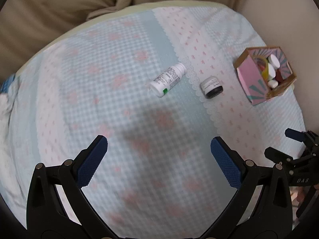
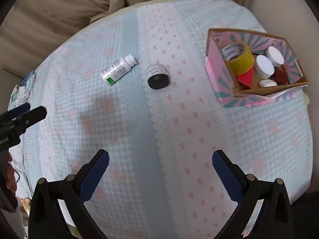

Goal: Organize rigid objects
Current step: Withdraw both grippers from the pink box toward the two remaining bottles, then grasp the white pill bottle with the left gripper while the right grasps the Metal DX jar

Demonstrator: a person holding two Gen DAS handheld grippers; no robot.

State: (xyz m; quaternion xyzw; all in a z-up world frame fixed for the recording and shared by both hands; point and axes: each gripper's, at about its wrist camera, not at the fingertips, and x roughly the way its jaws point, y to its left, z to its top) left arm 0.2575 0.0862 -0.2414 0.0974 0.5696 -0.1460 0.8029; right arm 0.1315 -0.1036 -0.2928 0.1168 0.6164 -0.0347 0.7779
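From where I stand, both tools hang above the pale blue-and-pink quilted cloth (image 2: 123,131) with nothing in them; the left gripper (image 1: 159,161) has its blue-padded jaws spread wide, and the right gripper (image 2: 160,174) is spread just as wide; two things are left loose on the cloth; the white plastic pill bottle with a printed label and green mark (image 2: 118,70) lies on its side, about eleven o'clock from the right gripper, cap end pointing toward one o'clock; just beside it, apart by a narrow gap, the small squat white jar with a black lid (image 2: 158,76) lies tipped, lid facing the near side, close to twelve o'clock; from the left gripper the same bottle (image 1: 168,79) sits near twelve o'clock and the jar (image 1: 211,87) near one; the pink-and-teal cardboard box (image 2: 217,67) stands at about two o'clock from the right gripper, well apart from both, already holding a yellow roll of tape (image 2: 239,59), white-lidded tubs (image 2: 265,64) and some red pieces; I would judge bottle and jar light, stiff and smooth, so likely to roll or squirt out on this soft bedding; the bottle is best taken across the middle of its body, pads square to its long axis; the jar across its round wall, not on the lid edge.
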